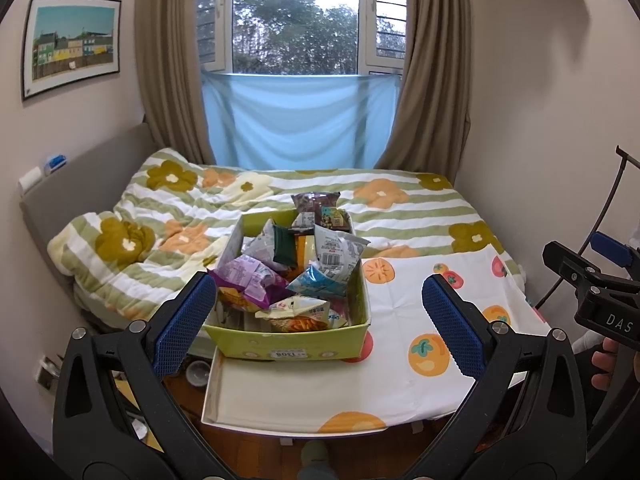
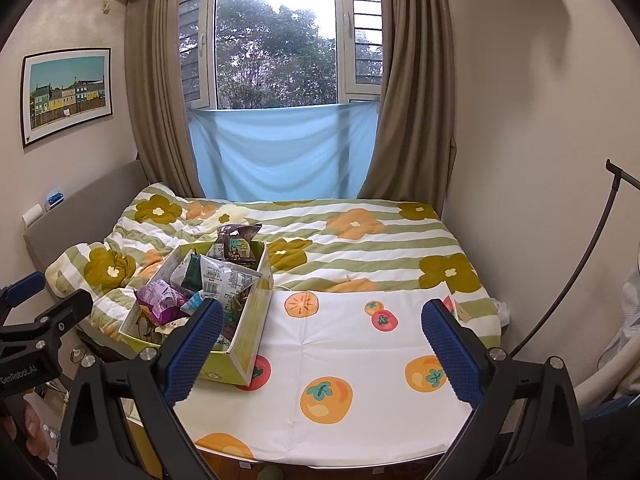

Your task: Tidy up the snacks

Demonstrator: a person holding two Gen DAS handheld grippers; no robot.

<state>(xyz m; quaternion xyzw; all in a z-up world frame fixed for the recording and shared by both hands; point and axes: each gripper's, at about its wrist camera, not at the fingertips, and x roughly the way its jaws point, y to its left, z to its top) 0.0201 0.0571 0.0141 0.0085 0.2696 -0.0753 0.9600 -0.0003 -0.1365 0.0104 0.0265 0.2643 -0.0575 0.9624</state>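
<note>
Nearest the left wrist cam: left gripper [image 1: 319, 322] jaws spread wide, nothing between them, blue pads [image 1: 185, 322] framing the box. Right gripper [image 2: 322, 346] same, wide and empty, hovering over the fruit-print cloth [image 2: 352, 360].

Green cardboard box [image 1: 294, 342] sits at 12 o'clock just ahead of the left gripper, on the cloth's near-left corner; from the right wrist view it's at 10 o'clock. Box is heaped with snack packets: purple bag [image 1: 256, 280] at the near left, orange-and-white bag [image 1: 298, 314] at the front, white barcode packet [image 1: 336, 250] sticking up centre-right, dark brown bag [image 1: 314, 202] at the far end.

Beyond: flower-striped duvet [image 1: 160, 232] over the bed, then blue sheet [image 1: 296, 120] under the window [image 1: 296, 20], brown curtains both sides. Framed picture [image 1: 72, 46] at 10 o'clock on the wall.
</note>
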